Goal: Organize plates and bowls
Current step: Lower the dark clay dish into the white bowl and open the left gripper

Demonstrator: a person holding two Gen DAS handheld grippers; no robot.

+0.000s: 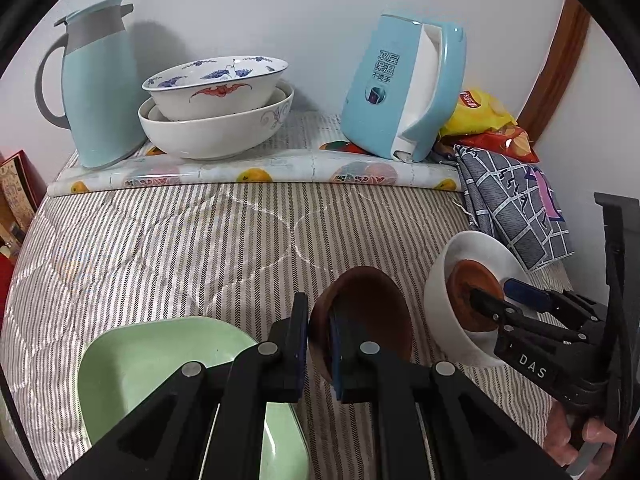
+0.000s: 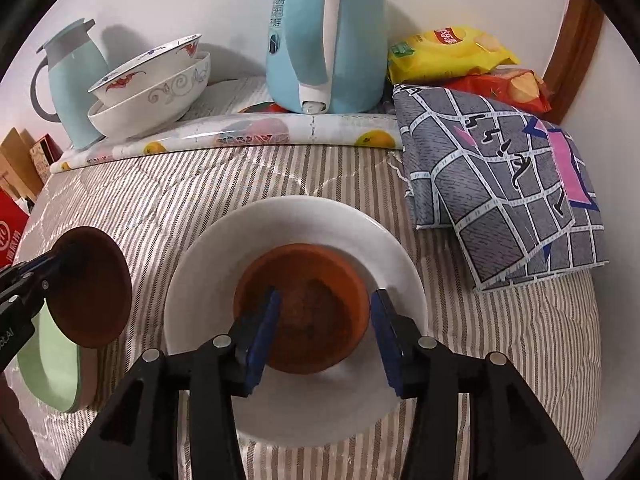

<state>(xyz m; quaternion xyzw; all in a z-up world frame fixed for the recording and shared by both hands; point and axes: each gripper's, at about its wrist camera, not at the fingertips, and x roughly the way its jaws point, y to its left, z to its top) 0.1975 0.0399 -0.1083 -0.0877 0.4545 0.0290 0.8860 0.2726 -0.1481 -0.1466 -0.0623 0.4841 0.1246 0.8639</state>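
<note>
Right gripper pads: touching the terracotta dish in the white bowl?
Apart. The right wrist view shows the right gripper open, white gap between its pads and the terracotta dish.

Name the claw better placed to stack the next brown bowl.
Left. The left claw grips a brown bowl beside the white plate; the right claw is open, holding nothing.

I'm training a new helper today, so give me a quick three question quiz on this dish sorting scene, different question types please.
1. True or false: the left gripper is clamped on a dark brown dish.
2. What does the orange-brown dish sit in?
3. Right gripper jaws are: A) pinching the dish, B) apart.

Key
1. True.
2. The white bowl.
3. B.
</note>
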